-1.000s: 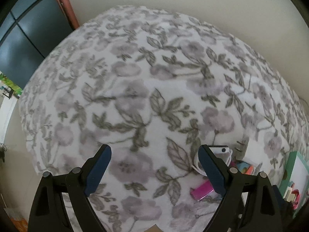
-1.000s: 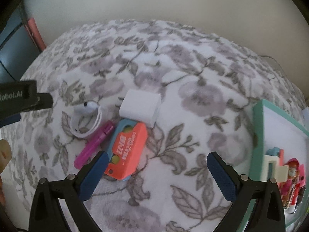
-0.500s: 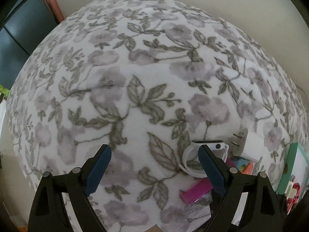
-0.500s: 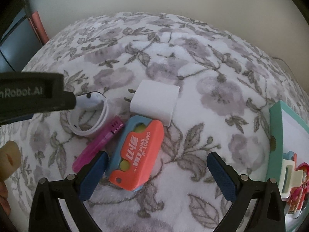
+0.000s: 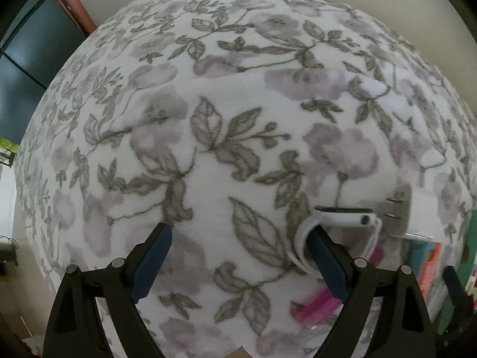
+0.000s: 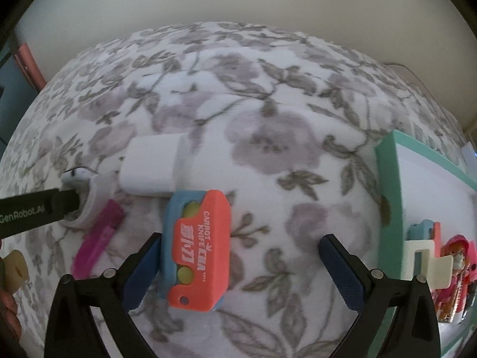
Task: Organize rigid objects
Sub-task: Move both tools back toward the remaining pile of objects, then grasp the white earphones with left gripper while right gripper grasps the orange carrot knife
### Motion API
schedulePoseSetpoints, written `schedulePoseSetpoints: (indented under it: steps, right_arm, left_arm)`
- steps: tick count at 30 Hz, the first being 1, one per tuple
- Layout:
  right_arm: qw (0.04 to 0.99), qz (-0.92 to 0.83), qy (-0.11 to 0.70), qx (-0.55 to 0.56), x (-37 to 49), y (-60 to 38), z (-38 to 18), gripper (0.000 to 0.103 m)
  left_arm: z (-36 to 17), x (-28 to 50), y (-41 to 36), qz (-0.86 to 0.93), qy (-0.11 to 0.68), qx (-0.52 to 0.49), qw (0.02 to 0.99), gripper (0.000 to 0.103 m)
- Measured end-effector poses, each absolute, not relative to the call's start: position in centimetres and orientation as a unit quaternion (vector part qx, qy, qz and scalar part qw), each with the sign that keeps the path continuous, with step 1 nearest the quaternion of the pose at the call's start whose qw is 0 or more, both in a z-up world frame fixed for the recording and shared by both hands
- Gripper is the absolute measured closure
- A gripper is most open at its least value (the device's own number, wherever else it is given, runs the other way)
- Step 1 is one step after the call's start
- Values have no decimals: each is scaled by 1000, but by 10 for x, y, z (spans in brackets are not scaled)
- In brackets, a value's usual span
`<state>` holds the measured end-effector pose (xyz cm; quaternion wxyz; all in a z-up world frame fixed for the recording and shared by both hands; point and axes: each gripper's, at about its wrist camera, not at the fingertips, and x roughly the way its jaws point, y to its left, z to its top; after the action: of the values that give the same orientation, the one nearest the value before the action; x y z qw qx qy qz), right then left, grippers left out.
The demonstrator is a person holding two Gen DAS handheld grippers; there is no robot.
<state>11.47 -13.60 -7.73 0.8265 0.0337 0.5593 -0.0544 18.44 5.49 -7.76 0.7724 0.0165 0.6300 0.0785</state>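
Observation:
Several small items lie on a floral blanket [image 5: 226, 137]. My left gripper [image 5: 238, 253] is open and points steeply down; its right finger [image 5: 325, 256] sits inside the loop of a white wristband [image 5: 337, 220]. From the right wrist view, that black finger [image 6: 38, 211] pokes into the wristband [image 6: 86, 197]. My right gripper [image 6: 238, 253] is open. An orange and blue carrot knife toy [image 6: 199, 250] lies between its fingers, close to the left one. A white charger plug [image 6: 152, 167] and a pink stick [image 6: 95, 238] lie nearby.
A teal-rimmed tray [image 6: 387, 179] at the right holds a white clip [image 6: 426, 253] and red and pink toys. Part of a hand [image 6: 12, 268] shows at the lower left. The charger [image 5: 417, 217] and pink stick [image 5: 316, 310] lie right of my left gripper. The wall runs behind the blanket.
Both grippers have sunk closer to the blanket. The left one's right finger has slid into the wristband loop. The right one has moved over the carrot knife toy, which now lies between its fingers.

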Motion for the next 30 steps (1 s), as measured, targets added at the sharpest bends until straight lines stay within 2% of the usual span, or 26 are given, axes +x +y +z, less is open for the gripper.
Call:
schedulePoseSetpoints:
  steps: [10,21,24,26,27,29,30]
  right_arm:
    - [833,-44,551,24,116,-138,-80,0]
    - [834,-42,550,22,117,-133,-79,2]
    - [838,-36,545,18,117,-131,-75,12]
    - [840,-31,541,19,116,-129,-72,24]
    - [841,-28,539,19,116,-128,-71,27]
    - [842,-24,538,16,116,-125,-68,35]
    - [842,-22,538,17,116,-124,-68,37]
  left_arm:
    - [-84,186,57,81,612,31,786,11]
    - [-80,185,32,71,627,39,775,14]
    - [-76,184,26,49,629,21,776,36]
    - [-74,183,21,34,629,13,776,55]
    - [-73,182,16,28,629,14,777,58]
    - [-72,181,11,19,628,12,778,75]
    - [-72,181,8,14,629,8,777,78]
